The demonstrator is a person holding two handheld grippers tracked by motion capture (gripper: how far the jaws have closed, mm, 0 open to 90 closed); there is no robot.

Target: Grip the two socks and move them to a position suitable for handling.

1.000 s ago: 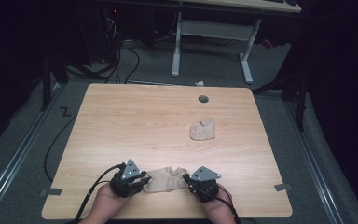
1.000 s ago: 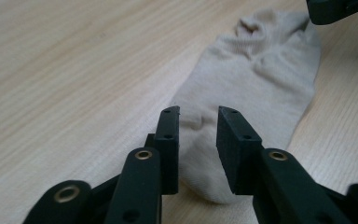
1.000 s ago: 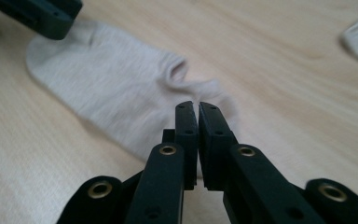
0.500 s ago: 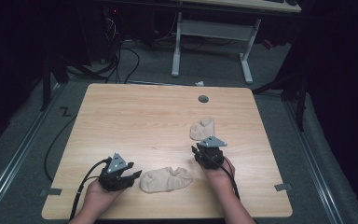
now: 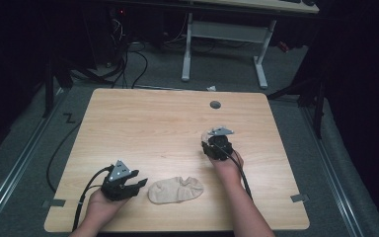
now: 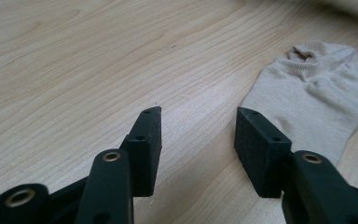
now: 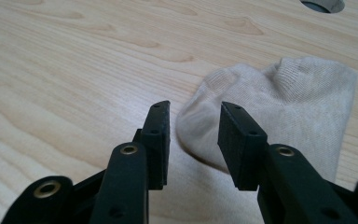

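On the worktop (image 5: pixel 143 128) the left tool (image 5: pixel 139 183) sits with its jaws apart and empty; one sock (image 5: pixel 176 190) lies flat just beside it at three o'clock, untouched. The right tool (image 7: pixel 193 122) has just been opening its jaws, which hold nothing; a second sock (image 7: pixel 279 102) lies close ahead at one o'clock, its rounded edge just beyond the tips.
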